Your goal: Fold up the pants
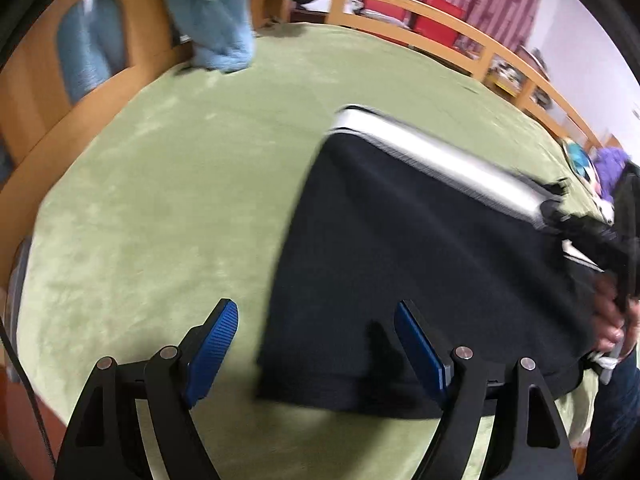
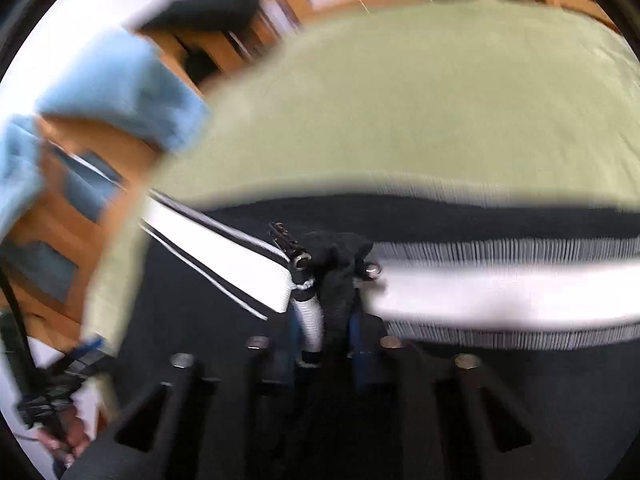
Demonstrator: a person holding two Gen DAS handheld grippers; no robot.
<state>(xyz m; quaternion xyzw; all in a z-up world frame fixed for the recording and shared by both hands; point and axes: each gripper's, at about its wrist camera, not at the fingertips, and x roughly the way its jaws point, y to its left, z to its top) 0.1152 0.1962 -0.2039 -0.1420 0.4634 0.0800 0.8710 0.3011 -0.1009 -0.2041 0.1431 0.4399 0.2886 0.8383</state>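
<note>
Right gripper point(image 2: 326, 312) pinches the black pants point(image 1: 420, 272) at the white waistband point(image 2: 500, 292) | left gripper point(image 1: 316, 344) spread, empty, over their near edge | I'd carry the fold level across the green blanket point(image 1: 160, 200), keeping cloth taut.

Green bedspread point(image 1: 168, 200) lies bare left of the pants point(image 1: 420, 280); blue blanket point(image 1: 212, 20) blocks its far corner
</note>
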